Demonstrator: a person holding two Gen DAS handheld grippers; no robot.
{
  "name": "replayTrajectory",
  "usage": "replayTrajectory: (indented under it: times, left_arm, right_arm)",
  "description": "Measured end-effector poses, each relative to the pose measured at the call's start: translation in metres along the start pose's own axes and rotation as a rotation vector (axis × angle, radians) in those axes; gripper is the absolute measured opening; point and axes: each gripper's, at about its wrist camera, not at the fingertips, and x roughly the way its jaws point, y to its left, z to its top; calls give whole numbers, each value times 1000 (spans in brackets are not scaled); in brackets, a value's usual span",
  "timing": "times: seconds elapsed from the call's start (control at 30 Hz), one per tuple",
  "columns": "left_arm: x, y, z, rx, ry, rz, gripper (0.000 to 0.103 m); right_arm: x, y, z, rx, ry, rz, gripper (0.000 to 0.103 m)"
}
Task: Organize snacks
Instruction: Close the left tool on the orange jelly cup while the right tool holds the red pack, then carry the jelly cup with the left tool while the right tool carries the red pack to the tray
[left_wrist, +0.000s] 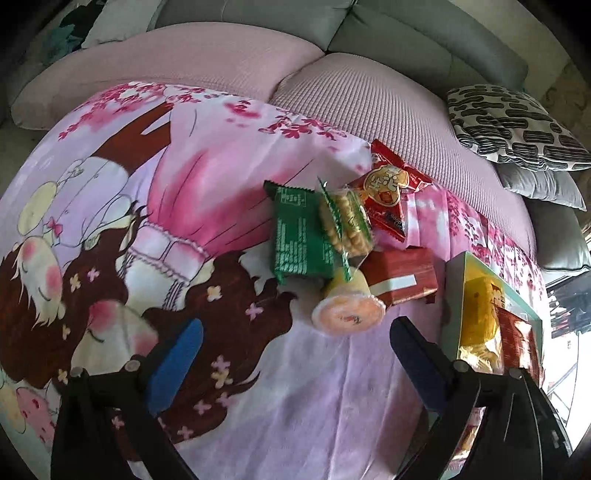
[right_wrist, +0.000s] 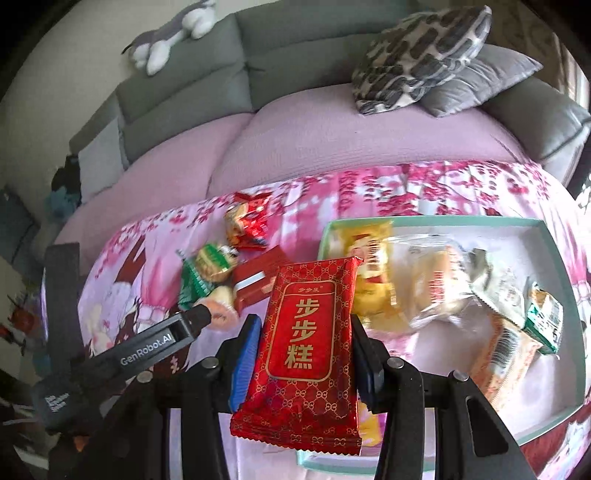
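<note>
Two states: right hand-held gripper (right_wrist: 303, 354) pinches a red cake packet (right_wrist: 306, 343); left hand-held gripper (left_wrist: 295, 354) spread wide, empty.

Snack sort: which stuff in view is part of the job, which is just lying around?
Job: red packet clamped in right gripper; open left gripper; jelly cup; green packet; box.
Lying about: patterned cushion; plush toy.

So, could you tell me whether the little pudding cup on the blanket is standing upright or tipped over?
Tipped over. The pudding cup lies on its side on the blanket, its round sealed lid facing the left camera, beside the green packet.
</note>
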Motion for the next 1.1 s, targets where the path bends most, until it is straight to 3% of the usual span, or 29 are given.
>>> replayTrajectory:
  times: [0.13,0.2,0.33,0.4,0.57,0.9,1.1]
  left_arm:
    - [3,-5,5,38,-30,-1,89]
    - [6,-7,7,53,-37,-3,79]
    - [13,-19,3,93,-32,-9,74]
    - [17,-24,1,112,-30,-2,65]
    - [27,-25,-2,92,-7,-22,52]
    - [29,-20,0,65,-13,-30,48]
    - [24,-24,-4,53,41,5,48]
  right_arm:
    - [-4,-20,4,56,-7,-1,49]
    - [-5,-29,6,81,-10,0,49]
    - [-7,-42,8,122,-12,4,49]
    - [-7,-46,8,137,-10,7,49]
    - [-7,-51,9,152,-7,19,49]
    - [-6,-56,8,179,2,24,49]
    - [-6,-56,8,185,1,22,49]
